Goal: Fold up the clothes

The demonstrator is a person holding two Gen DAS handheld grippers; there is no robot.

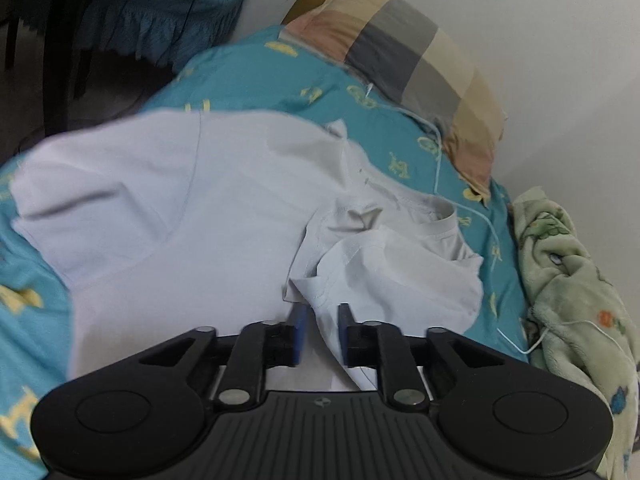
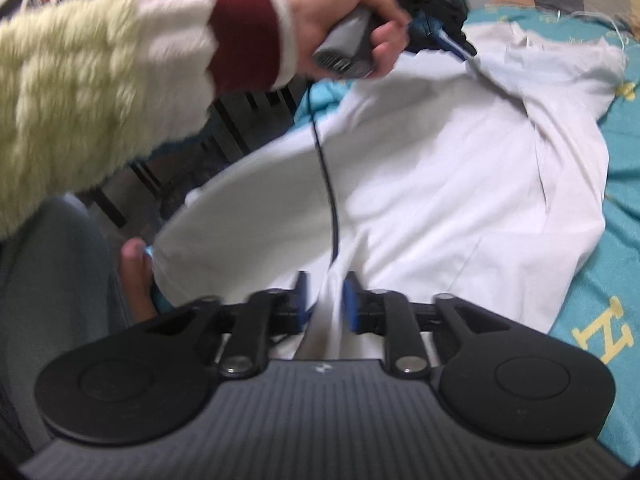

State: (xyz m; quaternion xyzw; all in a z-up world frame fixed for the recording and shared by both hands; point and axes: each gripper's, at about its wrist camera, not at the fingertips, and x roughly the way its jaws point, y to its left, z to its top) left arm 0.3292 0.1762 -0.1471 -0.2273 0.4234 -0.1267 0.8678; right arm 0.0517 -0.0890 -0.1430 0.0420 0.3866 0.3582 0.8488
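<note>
A white T-shirt (image 1: 208, 208) lies spread on a teal bed sheet (image 1: 248, 68). Its collar (image 1: 432, 216) points toward the pillow. My left gripper (image 1: 323, 334) is shut on a fold of the shirt near the shoulder, with cloth between its blue pads (image 1: 299, 332). In the right wrist view the same shirt (image 2: 460, 184) stretches across the bed. My right gripper (image 2: 325, 304) is shut on a bunched strip of the shirt near its lower edge. The left gripper (image 2: 440, 36) shows there at the far end of the shirt, held by a hand in a fluffy sleeve.
A checked pillow (image 1: 404, 52) lies at the head of the bed by the white wall. A green fleece blanket (image 1: 568, 280) is bunched at the right. A thin white cable (image 1: 440, 152) runs over the sheet. A black cable (image 2: 326, 168) hangs over the shirt. The bed edge drops off at the left.
</note>
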